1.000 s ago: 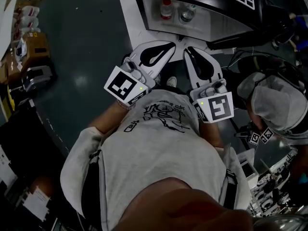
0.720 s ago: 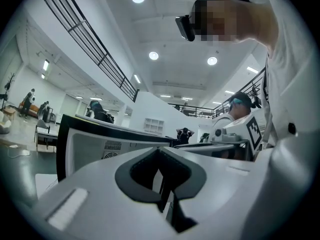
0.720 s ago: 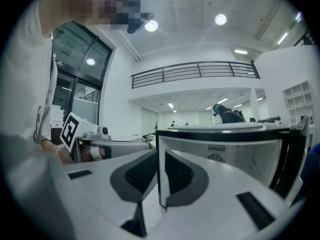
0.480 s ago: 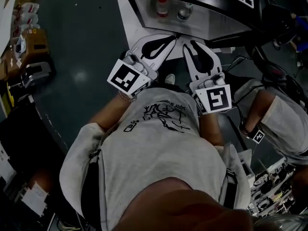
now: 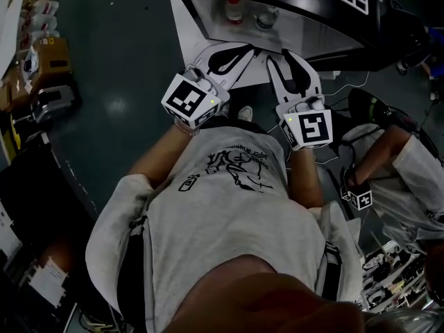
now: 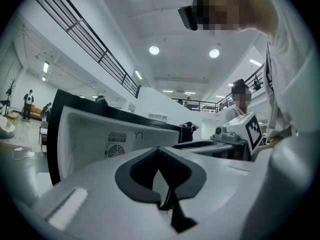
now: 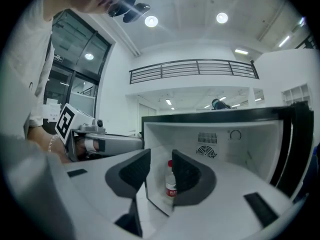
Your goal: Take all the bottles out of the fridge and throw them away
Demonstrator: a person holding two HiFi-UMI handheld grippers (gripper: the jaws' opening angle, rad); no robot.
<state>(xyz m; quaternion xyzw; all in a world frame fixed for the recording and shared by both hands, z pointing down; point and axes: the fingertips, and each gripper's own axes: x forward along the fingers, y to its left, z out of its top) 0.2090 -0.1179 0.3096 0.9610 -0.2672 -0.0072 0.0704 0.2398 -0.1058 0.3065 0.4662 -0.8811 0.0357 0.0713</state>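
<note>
Red-capped bottle (image 5: 234, 10) and second bottle (image 5: 266, 18) stand upright inside the open fridge (image 5: 208, 21), upper centre. Left gripper (image 6: 159, 151) is pressed together, empty. Right gripper (image 7: 161, 160) has just been opening, spread, nothing between.

Head view steeply down, both gripper views level, sharing the fridge (image 5: 312, 28)

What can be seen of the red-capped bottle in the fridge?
The red-capped bottle is small, clear, plastic by its look, with a red label low on its body. It stands upright on the floor of the open fridge, near its left-hand wall, a second bottle beside it, apart. It shows between the jaws of the right gripper, which have just been opening, but stands beyond them; nothing grips it.
</note>
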